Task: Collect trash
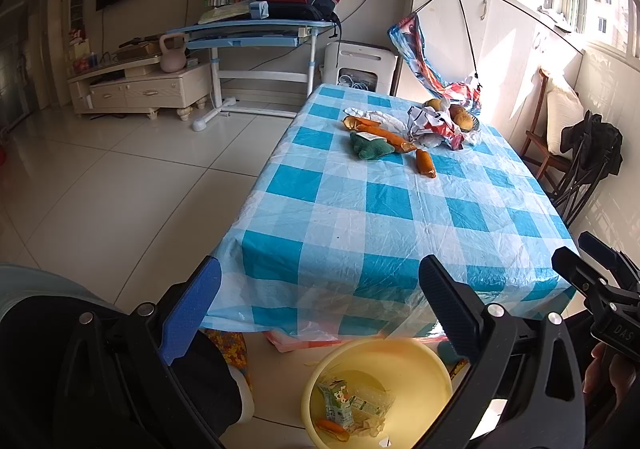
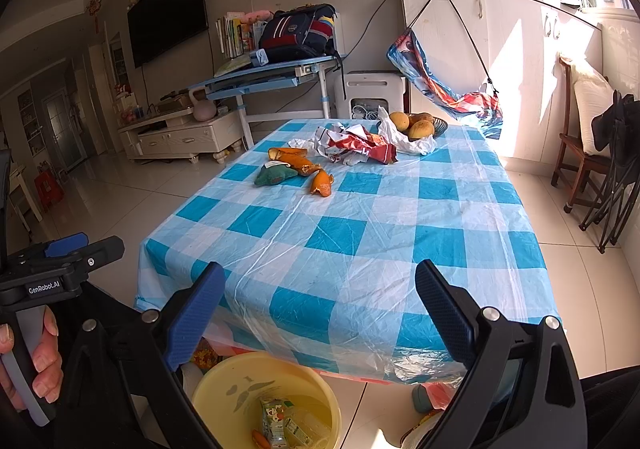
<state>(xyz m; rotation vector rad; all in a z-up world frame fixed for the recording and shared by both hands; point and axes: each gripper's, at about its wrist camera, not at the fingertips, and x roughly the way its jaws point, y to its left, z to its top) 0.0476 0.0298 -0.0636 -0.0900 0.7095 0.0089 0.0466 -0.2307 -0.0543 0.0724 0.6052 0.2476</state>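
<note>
A table with a blue and white checked cloth (image 1: 384,217) (image 2: 360,233) carries trash at its far end: orange peels (image 1: 384,135) (image 2: 298,163), one loose peel (image 1: 425,163) (image 2: 321,183), a green crumpled item (image 1: 370,147) (image 2: 274,175) and a crumpled red and white wrapper (image 1: 434,127) (image 2: 356,145). A yellow bin (image 1: 420,365) (image 2: 224,389) on the floor below the near edge holds a green carton (image 1: 336,403) (image 2: 272,423) and scraps. My left gripper (image 1: 320,303) is open and empty above the bin. My right gripper (image 2: 320,313) is open and empty over the near table edge.
A dish of mangoes (image 1: 460,117) (image 2: 420,125) sits on a white bag at the table's far end. A wooden chair with a dark bag (image 1: 576,145) (image 2: 600,153) stands right of the table. A blue desk (image 1: 256,33) and TV stand (image 1: 140,85) stand across the tiled floor.
</note>
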